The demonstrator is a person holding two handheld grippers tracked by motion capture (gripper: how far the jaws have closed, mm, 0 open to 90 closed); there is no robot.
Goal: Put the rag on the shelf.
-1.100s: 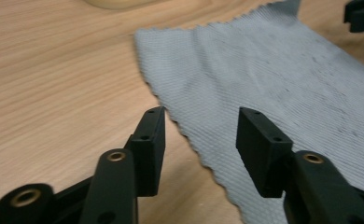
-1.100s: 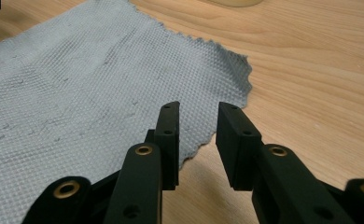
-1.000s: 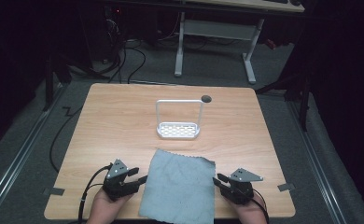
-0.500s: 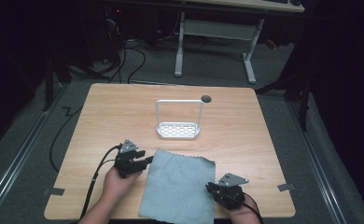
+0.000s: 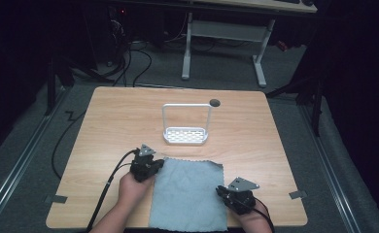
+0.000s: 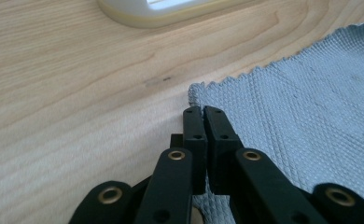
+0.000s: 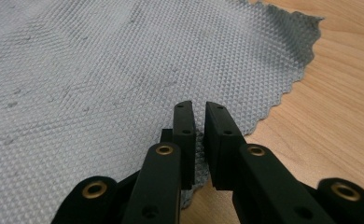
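Both grippers have closed in on the grey cloth [image 5: 187,194]: left gripper [image 6: 203,112] pinched at its corner, right gripper [image 7: 199,109] narrowly parted, apparently gripping nothing.

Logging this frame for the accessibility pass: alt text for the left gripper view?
The left hand-held gripper, jaws nearly together, sits at the near corner of a grey textured cloth with a scalloped edge, lying on a light wooden table. The rim of a white rack base shows at the top.
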